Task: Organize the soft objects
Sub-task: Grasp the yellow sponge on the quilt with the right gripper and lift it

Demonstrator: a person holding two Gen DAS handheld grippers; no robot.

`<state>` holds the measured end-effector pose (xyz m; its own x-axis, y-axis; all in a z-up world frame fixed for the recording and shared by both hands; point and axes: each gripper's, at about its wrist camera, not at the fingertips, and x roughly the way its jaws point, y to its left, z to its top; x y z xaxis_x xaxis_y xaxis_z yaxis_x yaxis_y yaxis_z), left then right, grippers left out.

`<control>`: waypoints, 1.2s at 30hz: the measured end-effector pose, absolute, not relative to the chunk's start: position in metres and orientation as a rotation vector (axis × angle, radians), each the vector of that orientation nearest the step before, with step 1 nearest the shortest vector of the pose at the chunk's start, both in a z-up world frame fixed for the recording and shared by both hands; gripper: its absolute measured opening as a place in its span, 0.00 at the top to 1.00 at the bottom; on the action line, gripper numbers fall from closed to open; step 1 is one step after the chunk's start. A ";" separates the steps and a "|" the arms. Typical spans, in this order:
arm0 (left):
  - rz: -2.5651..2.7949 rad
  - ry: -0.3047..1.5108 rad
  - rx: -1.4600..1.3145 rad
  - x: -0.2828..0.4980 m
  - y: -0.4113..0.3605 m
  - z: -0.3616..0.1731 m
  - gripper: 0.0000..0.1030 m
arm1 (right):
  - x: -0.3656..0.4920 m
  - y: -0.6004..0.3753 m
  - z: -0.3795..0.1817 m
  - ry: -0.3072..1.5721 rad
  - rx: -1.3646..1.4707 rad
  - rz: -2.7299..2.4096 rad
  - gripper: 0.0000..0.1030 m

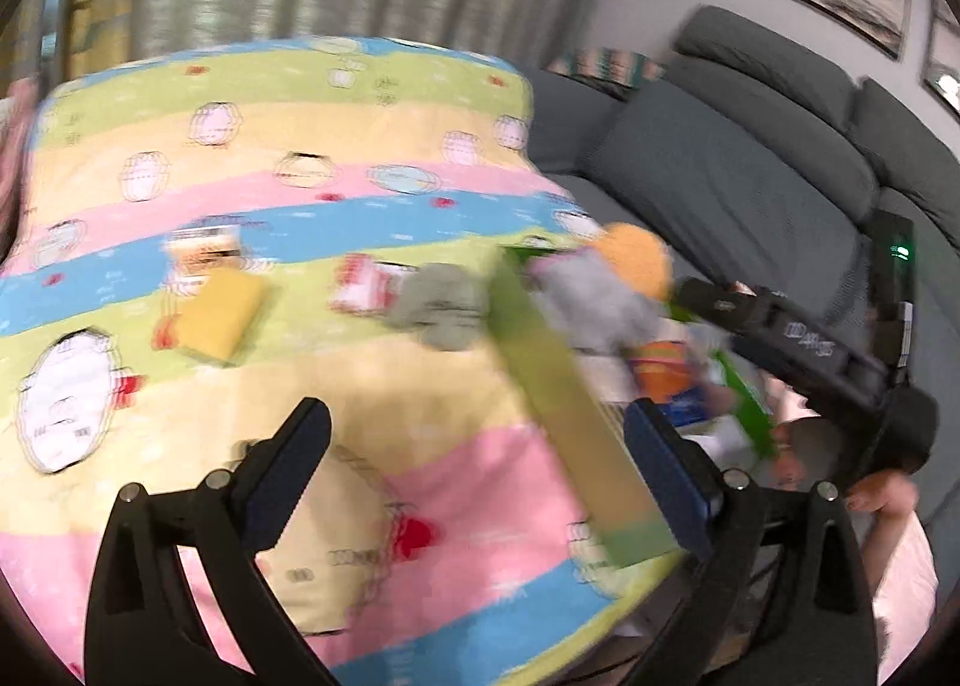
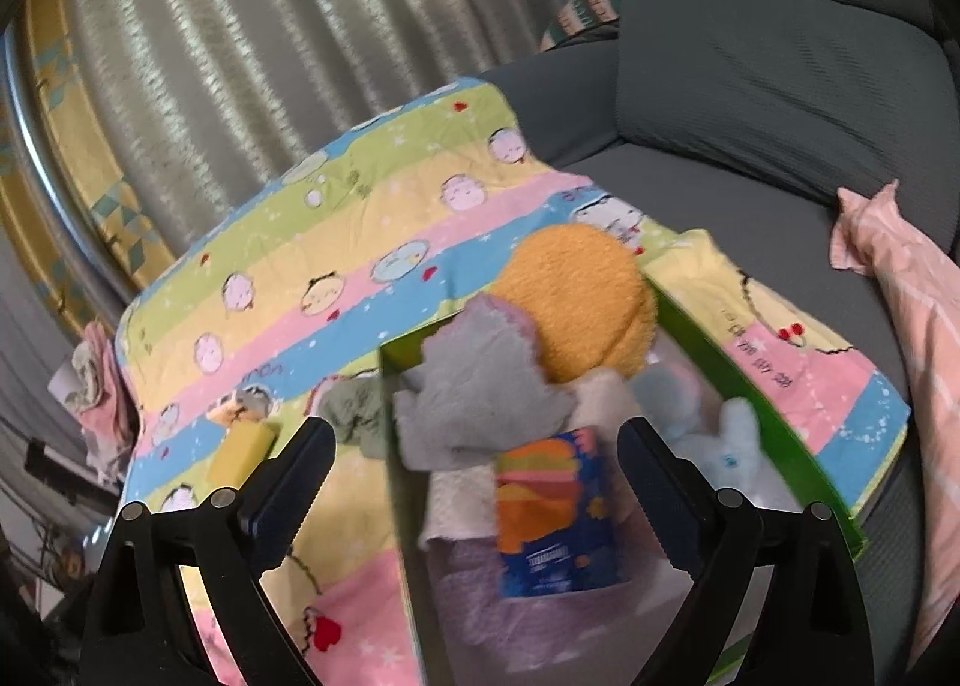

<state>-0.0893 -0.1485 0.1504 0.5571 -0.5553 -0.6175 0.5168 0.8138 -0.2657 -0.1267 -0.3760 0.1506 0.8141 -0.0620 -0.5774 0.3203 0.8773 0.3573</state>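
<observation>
Soft toys and cloths fill the green box (image 2: 750,386) at the quilt's (image 2: 360,278) right edge; both grippers (image 1: 474,482) (image 2: 477,476) gape empty. Reach low for what seems a yellow sponge (image 2: 240,455).

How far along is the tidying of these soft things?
Mostly done, it seems. The green box already holds an orange plush, a grey cloth, a blue toy and a blue packet. Nothing is in hand: both the left tongs and the right tongs are open and empty. Left on the striped blanket: a yellow sponge and a grey-green cloth.
</observation>
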 end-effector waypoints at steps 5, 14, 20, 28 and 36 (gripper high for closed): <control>-0.502 0.702 -0.110 -0.081 -0.080 0.137 0.01 | -0.116 -0.345 0.152 0.591 0.426 -0.160 0.07; -0.196 0.728 -0.233 -0.056 0.014 0.095 0.02 | -0.070 -0.259 0.145 0.672 0.378 0.000 0.07; -0.063 0.791 -0.254 -0.048 0.046 0.085 0.02 | 0.000 -0.195 0.115 0.863 0.449 0.139 0.07; 0.016 0.809 -0.265 -0.048 0.079 0.080 0.02 | 0.088 -0.117 0.068 0.989 0.323 0.118 0.07; 0.020 0.819 -0.312 -0.046 0.096 0.080 0.02 | 0.126 -0.100 0.045 1.009 0.254 0.024 0.14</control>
